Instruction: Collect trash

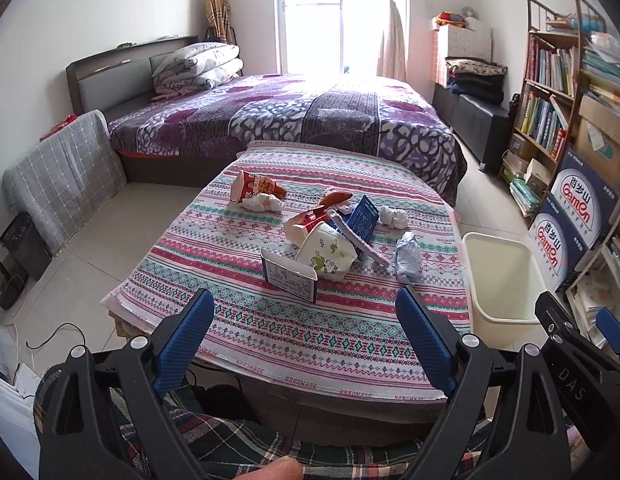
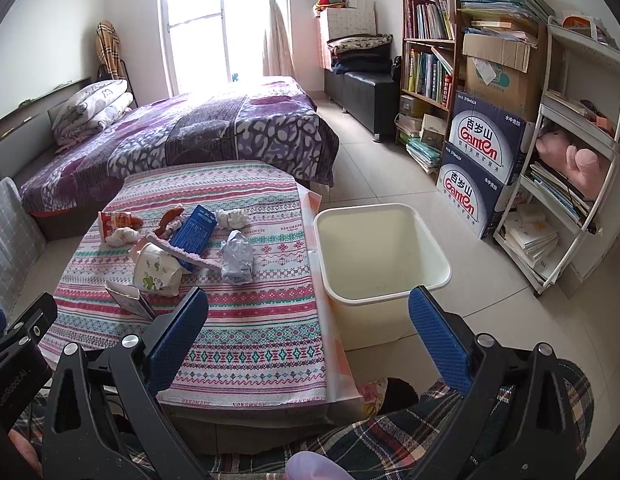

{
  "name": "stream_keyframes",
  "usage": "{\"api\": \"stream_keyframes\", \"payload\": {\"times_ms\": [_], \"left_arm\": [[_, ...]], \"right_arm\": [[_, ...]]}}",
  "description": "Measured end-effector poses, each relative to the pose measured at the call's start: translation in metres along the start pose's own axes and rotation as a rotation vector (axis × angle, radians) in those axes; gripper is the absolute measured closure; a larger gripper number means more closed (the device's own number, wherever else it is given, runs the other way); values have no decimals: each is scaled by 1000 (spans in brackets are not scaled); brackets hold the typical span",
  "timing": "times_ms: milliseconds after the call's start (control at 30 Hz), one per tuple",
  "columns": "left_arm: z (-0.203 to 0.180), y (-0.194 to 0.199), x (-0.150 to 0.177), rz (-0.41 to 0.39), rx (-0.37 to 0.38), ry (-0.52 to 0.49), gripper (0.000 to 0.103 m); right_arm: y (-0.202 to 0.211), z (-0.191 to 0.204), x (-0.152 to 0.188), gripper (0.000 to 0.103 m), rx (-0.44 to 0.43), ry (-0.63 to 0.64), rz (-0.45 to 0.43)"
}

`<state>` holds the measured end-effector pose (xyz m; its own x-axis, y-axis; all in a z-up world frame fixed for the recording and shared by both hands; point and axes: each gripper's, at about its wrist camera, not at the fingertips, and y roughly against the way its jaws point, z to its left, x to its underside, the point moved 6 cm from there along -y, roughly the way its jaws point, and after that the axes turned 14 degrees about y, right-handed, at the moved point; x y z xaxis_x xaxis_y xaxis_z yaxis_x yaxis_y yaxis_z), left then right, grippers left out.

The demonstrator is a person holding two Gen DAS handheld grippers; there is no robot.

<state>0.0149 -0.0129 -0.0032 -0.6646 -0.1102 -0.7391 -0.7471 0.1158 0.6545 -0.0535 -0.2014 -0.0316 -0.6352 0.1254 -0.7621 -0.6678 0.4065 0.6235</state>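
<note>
Striped cloth in pink, teal and white covers the low table (image 1: 269, 332), and the litter lies bunched on its far half. Going left to right in the left wrist view: at ten o'clock of the pile a red snack cup (image 1: 249, 186) lies on its side with a crumpled tissue (image 1: 265, 201) touching it; at the centre a white paper cup with green print (image 1: 328, 251) lies tipped over, a small open carton (image 1: 289, 276) just in front of it at six o'clock; a dark blue box (image 1: 362, 218) leans behind the cup at one o'clock, with a pink strip (image 1: 360, 240) slanting across it; a white paper wad (image 1: 394, 217) sits at two o'clock, and a crushed grey-blue wrapper (image 1: 408, 258) lies at three o'clock, nearest the table's right edge. Off that edge, on the floor, stands a cream plastic bin (image 2: 384, 256), touching or just beside the hanging cloth. The left gripper (image 1: 303, 320) hangs over the near edge of the table with its jaws spread wide and nothing between them. The right gripper (image 2: 307, 320) is likewise spread wide and holds nothing, its left finger over the cloth and its right finger over the bin's near rim.
</note>
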Motion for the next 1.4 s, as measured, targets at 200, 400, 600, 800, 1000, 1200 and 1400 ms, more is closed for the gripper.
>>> {"api": "stream_keyframes", "payload": {"times_ms": [200,400,600,800,1000,1200,1400], "left_arm": [[0,-1,1,2,0,-1,14],[1,-4,2,7,-2,-1,14],[7,-20,-3,34,-10,6,14],[28,-66,-44,160,-48,43,11],[33,-150,-67,473,-28,36,11],[39,-211,-47,631,-58,159,11],[62,-261,-29,706,-115,461,11]], "right_arm": [[-2,1,0,7,-1,-2,7],[-3,0,0,7,-4,-2,8],[-10,2,-7,7,-12,4,32],[-43,6,-41,7,-108,19,123],[-111,15,-75,7,-258,-1,339],[-183,21,-74,7,-313,-116,512],[-230,41,-68,7,-357,-139,561]]}}
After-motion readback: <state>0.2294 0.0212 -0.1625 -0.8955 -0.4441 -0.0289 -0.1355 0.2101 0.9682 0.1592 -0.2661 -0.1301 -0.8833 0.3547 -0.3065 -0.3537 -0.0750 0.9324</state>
